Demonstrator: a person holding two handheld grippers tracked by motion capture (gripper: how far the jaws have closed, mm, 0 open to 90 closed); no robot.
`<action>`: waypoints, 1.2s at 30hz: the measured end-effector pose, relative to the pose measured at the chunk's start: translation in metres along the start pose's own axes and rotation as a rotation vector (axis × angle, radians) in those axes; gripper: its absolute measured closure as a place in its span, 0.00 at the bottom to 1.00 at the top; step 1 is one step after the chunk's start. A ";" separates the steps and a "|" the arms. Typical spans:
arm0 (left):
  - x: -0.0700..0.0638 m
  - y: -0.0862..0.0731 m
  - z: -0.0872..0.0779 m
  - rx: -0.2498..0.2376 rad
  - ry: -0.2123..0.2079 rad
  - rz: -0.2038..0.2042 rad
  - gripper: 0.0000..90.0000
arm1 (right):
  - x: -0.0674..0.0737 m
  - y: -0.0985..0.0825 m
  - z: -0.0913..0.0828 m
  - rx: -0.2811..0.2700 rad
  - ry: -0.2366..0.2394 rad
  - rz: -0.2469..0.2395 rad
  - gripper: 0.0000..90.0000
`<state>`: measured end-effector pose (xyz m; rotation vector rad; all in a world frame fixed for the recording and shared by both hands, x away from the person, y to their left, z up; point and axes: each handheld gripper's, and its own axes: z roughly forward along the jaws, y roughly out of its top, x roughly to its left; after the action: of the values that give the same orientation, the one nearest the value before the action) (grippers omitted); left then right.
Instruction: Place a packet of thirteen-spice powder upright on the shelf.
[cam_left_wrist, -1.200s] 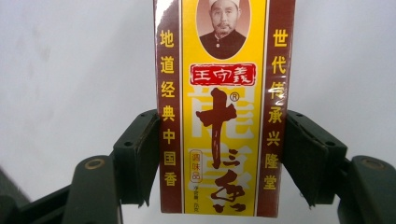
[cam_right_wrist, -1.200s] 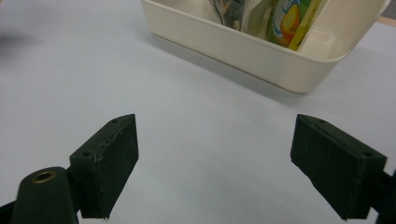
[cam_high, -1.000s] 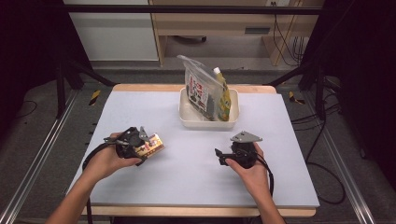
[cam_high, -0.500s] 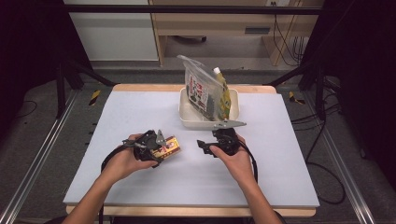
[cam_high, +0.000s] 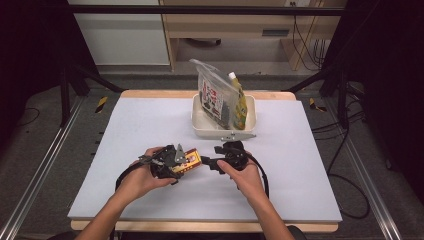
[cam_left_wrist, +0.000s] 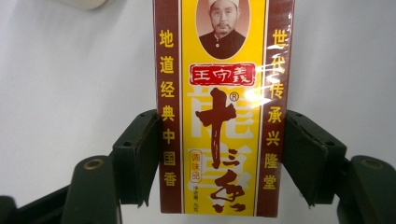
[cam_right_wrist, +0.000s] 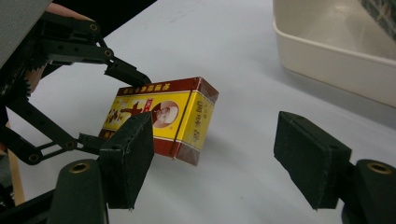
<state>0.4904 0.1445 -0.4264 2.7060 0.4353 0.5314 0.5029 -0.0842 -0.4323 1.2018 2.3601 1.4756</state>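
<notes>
- Tabletop (cam_high: 125, 150): pale grey-white surface, wooden edge showing along the far and near sides.
- White tray (cam_high: 200, 125): rectangular, at the far centre of the tabletop; its cream wall also shows at the upper right of the right gripper view (cam_right_wrist: 327, 60).
- Clear pouch (cam_high: 212, 92): stands tilted in the tray, dark contents, red and white label.
- Yellow bottle (cam_high: 240, 102): white cap, upright in the tray, just beside the pouch.
- Left claw (cam_high: 184, 161): clamped on the spice box; in the left gripper view (cam_left_wrist: 219, 158) both black pads press flat on the box's long maroon sides.
- Right claw (cam_high: 209, 162): jaws apart, having just been closing; in the right gripper view (cam_right_wrist: 215, 158) nothing is between the pads, and the box lies beyond them, nearer the left pad.
- Spice box (cam_high: 192, 161): small flat carton, near centre of the tabletop, between the two hands, well apart from the tray.
- Box look (cam_left_wrist: 219, 107): yellow front, maroon side bands with yellow Chinese characters, round portrait at the top, red name plate under it, large dark red brush characters, glossy wrap with glare.
- Box in the right gripper view (cam_right_wrist: 163, 116): front face up and tilted, free end yellow with maroon edges; whether it touches the tabletop I can't tell.
</notes>
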 end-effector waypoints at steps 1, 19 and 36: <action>-0.002 0.001 0.000 -0.006 0.002 0.004 0.36 | -0.001 0.000 0.001 0.002 0.007 -0.002 0.32; -0.015 0.014 -0.007 -0.093 0.026 0.032 0.36 | -0.002 -0.006 0.011 0.037 0.074 0.067 0.34; -0.020 0.018 -0.006 -0.138 0.050 0.048 0.36 | -0.004 -0.007 0.013 0.031 0.147 0.110 0.54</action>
<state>0.4743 0.1225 -0.4203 2.5808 0.3345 0.6199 0.5079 -0.0785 -0.4459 1.2920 2.4542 1.6200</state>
